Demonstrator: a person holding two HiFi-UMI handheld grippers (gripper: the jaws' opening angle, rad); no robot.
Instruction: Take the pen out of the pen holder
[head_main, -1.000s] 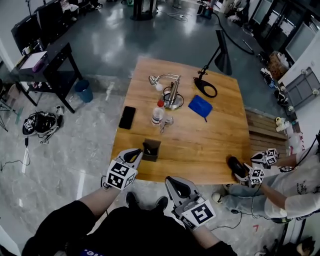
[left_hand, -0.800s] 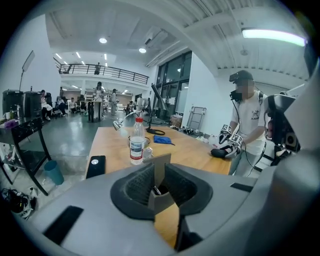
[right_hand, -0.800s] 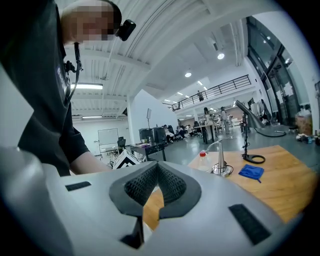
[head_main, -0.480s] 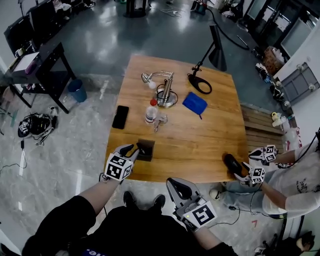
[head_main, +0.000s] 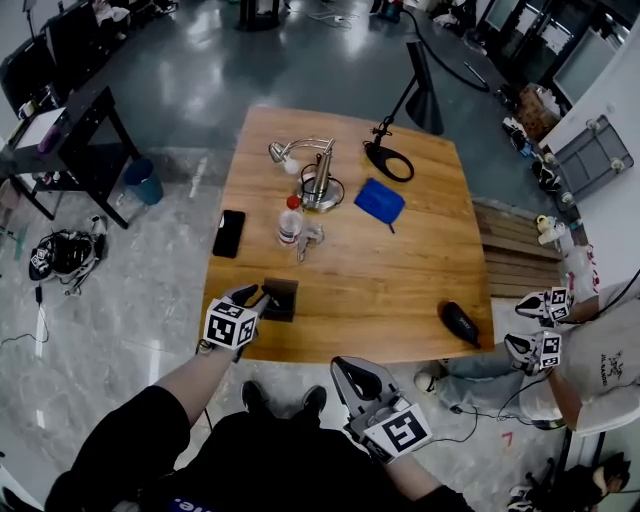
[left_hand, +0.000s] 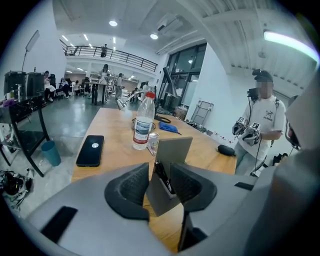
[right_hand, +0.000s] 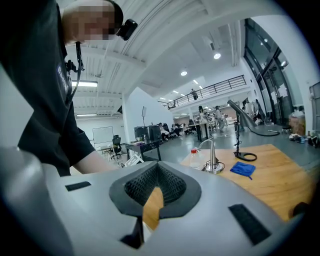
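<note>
On one bench we count one pen holder, what looks like one pen inside, one bottle, one phone, one blue cloth and one black lamp.

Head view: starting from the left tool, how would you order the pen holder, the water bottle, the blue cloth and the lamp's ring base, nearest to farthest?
The left tool has its jaws opening.
1. Pen holder: between those jaws.
2. Water bottle: ahead, slightly right.
3. Blue cloth: farther off, to the right.
4. Lamp base: beyond the cloth, farthest.
</note>
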